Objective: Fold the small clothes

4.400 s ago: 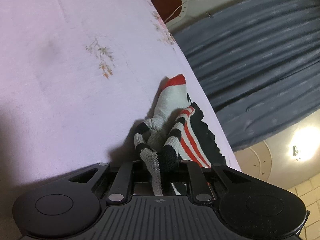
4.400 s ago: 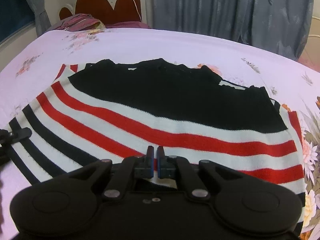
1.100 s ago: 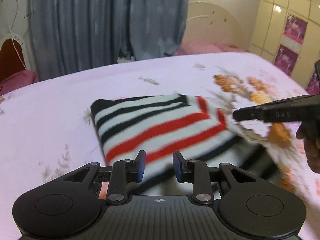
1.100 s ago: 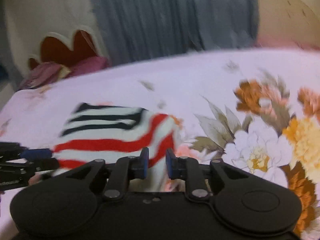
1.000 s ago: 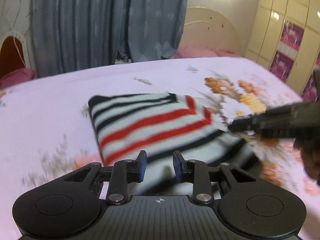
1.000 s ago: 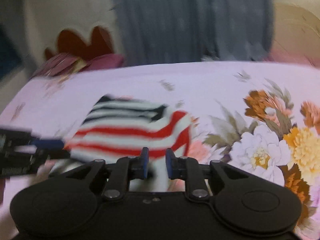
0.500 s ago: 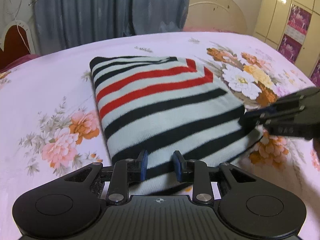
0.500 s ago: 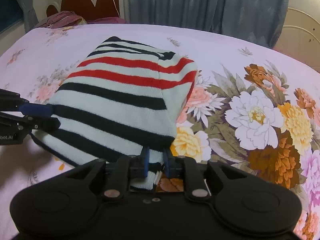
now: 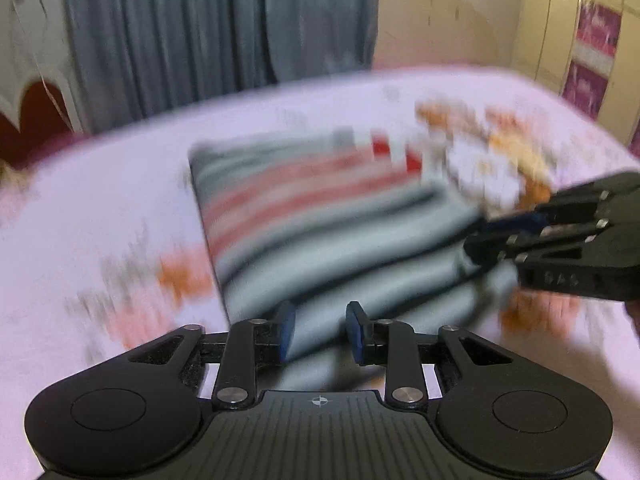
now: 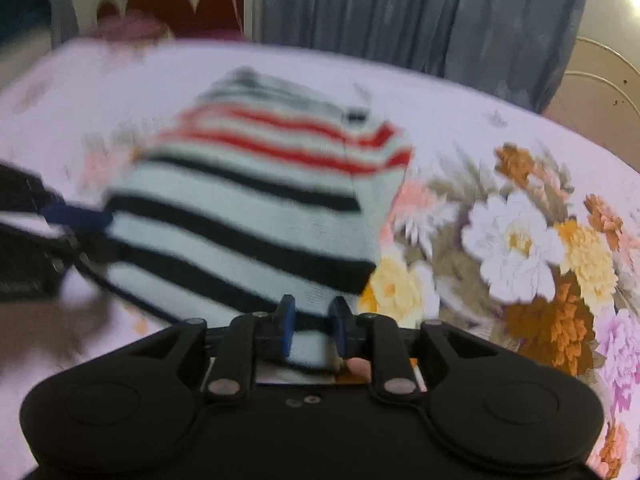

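1. Bedroom scene: a pale lilac bedsheet (image 10: 460, 92) printed with flowers covers the bed, and the folded striped sweater (image 10: 256, 216) lies on it in a rough rectangle, white with black bands nearest me and red bands at the far end.
2. Both wrist views are smeared by motion, so the fine edges of the sweater cannot be made out.
3. My right gripper (image 10: 310, 330) sits at the sweater's near right corner; its blue-padded jaws are opening, a narrow gap between them, with the white knit edge lying in that gap and the pads no longer pinching it.
4. My left gripper (image 9: 320, 332) sits at the near left part of the sweater, jaws narrowly apart, striped fabric showing in the gap; the blur leaves it unclear whether the pads touch the cloth.
5. Each tool appears in the other's view, the right one reaching in at the sweater's right edge, the left one at its left edge.
6. Large printed blooms (image 10: 516, 240) in white, yellow and orange lie just beside the sweater on its right.
7. Grey-blue curtains (image 10: 420, 12) hang behind the bed, with a scalloped white and dark red headboard (image 10: 180, 0) at the far left.
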{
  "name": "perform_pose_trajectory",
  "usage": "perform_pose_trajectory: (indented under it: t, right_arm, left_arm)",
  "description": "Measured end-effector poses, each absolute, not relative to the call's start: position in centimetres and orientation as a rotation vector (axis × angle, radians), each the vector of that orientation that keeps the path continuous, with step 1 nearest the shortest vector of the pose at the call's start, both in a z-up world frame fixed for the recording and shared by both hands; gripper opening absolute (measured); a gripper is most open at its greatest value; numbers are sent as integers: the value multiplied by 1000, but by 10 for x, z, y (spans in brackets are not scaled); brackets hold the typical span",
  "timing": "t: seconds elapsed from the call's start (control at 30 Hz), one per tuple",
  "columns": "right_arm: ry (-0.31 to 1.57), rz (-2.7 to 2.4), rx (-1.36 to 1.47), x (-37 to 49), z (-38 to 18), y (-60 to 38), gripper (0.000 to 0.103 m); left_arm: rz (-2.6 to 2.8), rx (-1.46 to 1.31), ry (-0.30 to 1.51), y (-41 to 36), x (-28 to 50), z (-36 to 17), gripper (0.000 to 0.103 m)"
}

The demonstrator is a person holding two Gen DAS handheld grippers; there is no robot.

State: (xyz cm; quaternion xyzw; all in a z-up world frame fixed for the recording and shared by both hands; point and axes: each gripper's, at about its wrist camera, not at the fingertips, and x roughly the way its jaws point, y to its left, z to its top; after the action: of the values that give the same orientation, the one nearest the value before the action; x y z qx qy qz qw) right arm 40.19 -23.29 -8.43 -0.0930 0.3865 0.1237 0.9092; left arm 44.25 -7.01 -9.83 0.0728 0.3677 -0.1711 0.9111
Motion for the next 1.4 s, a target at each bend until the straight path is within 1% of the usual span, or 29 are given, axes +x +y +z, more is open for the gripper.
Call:
perform_pose_trajectory:
  t: [0.03, 0.07, 0.1, 0.13, 0.17, 0.23, 0.3, 0.33, 0.37, 0.4, 0.47, 0.53, 0.57, 0.6, 0.63, 0.7, 0.77, 0.93, 1.03, 1.23, 1.27, 1.4]
  right_arm:
    - [777, 250, -172, 406, -78, -235, 25]
    - [761, 234, -142, 416, -73, -238, 25]
    - [759, 219, -115, 426, -70, -239, 25]
    - [758, 208, -72, 440, -67, -241, 26]
    - [753, 204, -42, 451, -66, -243, 26]
    - [760, 202, 0, 472, -69, -243, 25]
    - [809, 242, 8, 488, -84, -237, 22]
    - [864, 241, -48, 493, -99, -231, 21]
    - [864, 243, -101, 491, -109, -226, 21]
    - [838, 245, -154, 487, -111, -220, 21]
    - [846, 255, -195, 484, -105, -216, 21]
    - [844, 274, -92, 481, -93, -234, 23]
    - [823, 271, -14, 478, -87, -248, 36]
    - [798, 260, 64, 474, -82, -265, 48]
    - [787, 244, 129, 470, -80, -282, 67]
    - [802, 235, 221, 466, -82, -313, 65]
    - [836, 240, 267, 464, -90, -332, 65]
    - [921, 378, 450, 473, -115, -345, 65]
    - [965, 414, 526, 482, -131, -345, 65]
    - [977, 484, 651, 492, -144, -349, 64]
    - [982, 493, 655, 495, -145, -348, 62]
    - [1001, 512, 624, 501, -144, -336, 61]
  left_arm:
    - [-337, 157, 730, -72, 449, -91, 29]
    - [-328, 160, 716, -74, 459, -87, 37]
    - [-322, 159, 713, -77, 469, -86, 50]
    - [-314, 151, 706, -80, 480, -86, 54]
    - [-309, 137, 708, -83, 491, -88, 56]
    - [-305, 102, 747, -89, 510, -98, 56]
    - [-307, 104, 824, -97, 523, -122, 56]
    - [-300, 139, 848, -102, 524, -135, 58]
    - [-293, 128, 832, -102, 521, -139, 59]
    - [-286, 96, 849, -100, 523, -137, 59]
    - [-286, 87, 868, -98, 524, -130, 59]
    - [-270, 93, 829, -91, 514, -119, 60]
    - [-258, 101, 803, -86, 507, -115, 67]
    - [-246, 102, 796, -80, 505, -114, 81]
    - [-234, 91, 789, -73, 500, -114, 85]
    - [-226, 55, 792, -61, 497, -115, 86]
    - [-222, 10, 819, -52, 498, -120, 86]
    - [-195, -229, 860, -39, 502, -128, 86]
    - [-170, -223, 881, -43, 506, -134, 86]
    - [-221, -299, 923, -43, 520, -146, 86]
    - [-222, -303, 929, -43, 523, -149, 86]
    - [-244, -356, 950, -42, 534, -159, 86]
